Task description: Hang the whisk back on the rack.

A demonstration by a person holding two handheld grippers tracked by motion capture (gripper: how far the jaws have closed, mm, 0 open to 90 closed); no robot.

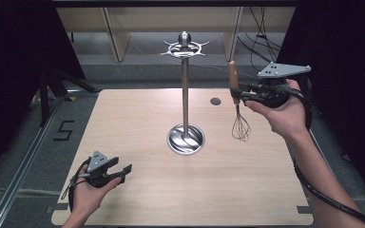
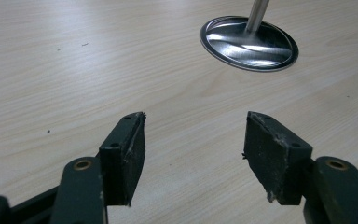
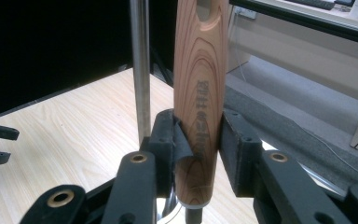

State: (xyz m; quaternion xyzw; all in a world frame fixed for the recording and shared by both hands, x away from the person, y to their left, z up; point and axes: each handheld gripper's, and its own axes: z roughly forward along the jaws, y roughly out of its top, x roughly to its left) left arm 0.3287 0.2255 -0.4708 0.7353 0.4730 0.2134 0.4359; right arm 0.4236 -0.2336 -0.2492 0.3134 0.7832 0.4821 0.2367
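A: Start with the big piece. What could go wrong around the utensil stand?

B: It is a tall, slim steel pole on a small round polished base, with a ring of curved hooks under a ball knob at the top. My guess is the job is to hang the whisk on 1 of those hooks. The whisk is held up in the air to the right of the stand, handle up, wire loops dangling below and clear of the wooden surface. A sideways knock against the pole could tip a stand that narrow.

A: And the grip itself?

B: The right gripper has its fingers clamped on the lower part of the smooth, rounded wooden handle, just above the metal collar. Varnished wood like that may twist or slide in flat pads, and the hanging hole sits at the handle's very top, so a small tilt could make it miss the hook.

A: The other hand?

B: The left gripper rests low, in front of the stand and off to its left, fingers spread wide with nothing between them. Their dark pads look worn and frayed at the edges. It is too far from the stand's base to steady it if it rocks.
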